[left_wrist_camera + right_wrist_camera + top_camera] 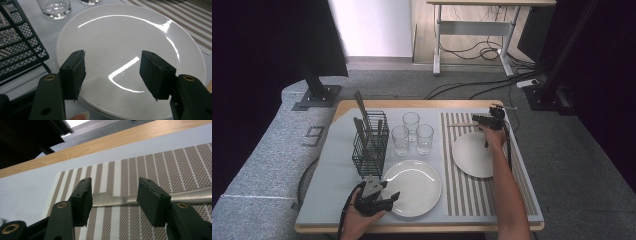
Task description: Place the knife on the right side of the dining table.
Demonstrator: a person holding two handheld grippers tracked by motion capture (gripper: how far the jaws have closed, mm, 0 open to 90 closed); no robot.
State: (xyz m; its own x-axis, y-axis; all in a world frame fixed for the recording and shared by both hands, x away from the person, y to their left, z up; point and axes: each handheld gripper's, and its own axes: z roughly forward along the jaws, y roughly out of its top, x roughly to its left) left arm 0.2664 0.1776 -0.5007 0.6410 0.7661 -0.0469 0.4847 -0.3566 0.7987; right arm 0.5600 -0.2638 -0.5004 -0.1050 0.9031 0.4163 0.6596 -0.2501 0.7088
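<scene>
High view. Right tongs [484, 121] hover at the far edge of the striped placemat [472, 192], jaws apart. A piece of metal cutlery [462, 124] lies flat on the mat just at their 9 o'clock, long axis running 3 to 9 across the stripes. The right hand is much the nearer to it. Second plate [472, 155] sits at the tongs' 6 o'clock on the mat. Left tongs [384, 197] rest low at the near-left of the counter [332, 175], touching or just over the 9 o'clock rim of the near plate [414, 187]. Wire cutlery basket [371, 142] stands at that plate's 11 o'clock, three glasses [412, 132] at its 12.

Left gripper view. Jaws set moderately wide, nothing between the pads; the plate lies below and beyond them, the basket at 9 o'clock.

Right gripper view. Jaws moderately wide, holding nothing. The cutlery [115, 200] handle runs crosswise behind both pads, flat on the mat. Whether the pads touch it I cannot tell. To take it, the tongs would likely need to turn so the jaws straddle the handle.

Surface: pale grey cover on a wood-edged counter. Room: grey carpet, dark curtains, a desk with trailing cables at 12 o'clock.
</scene>
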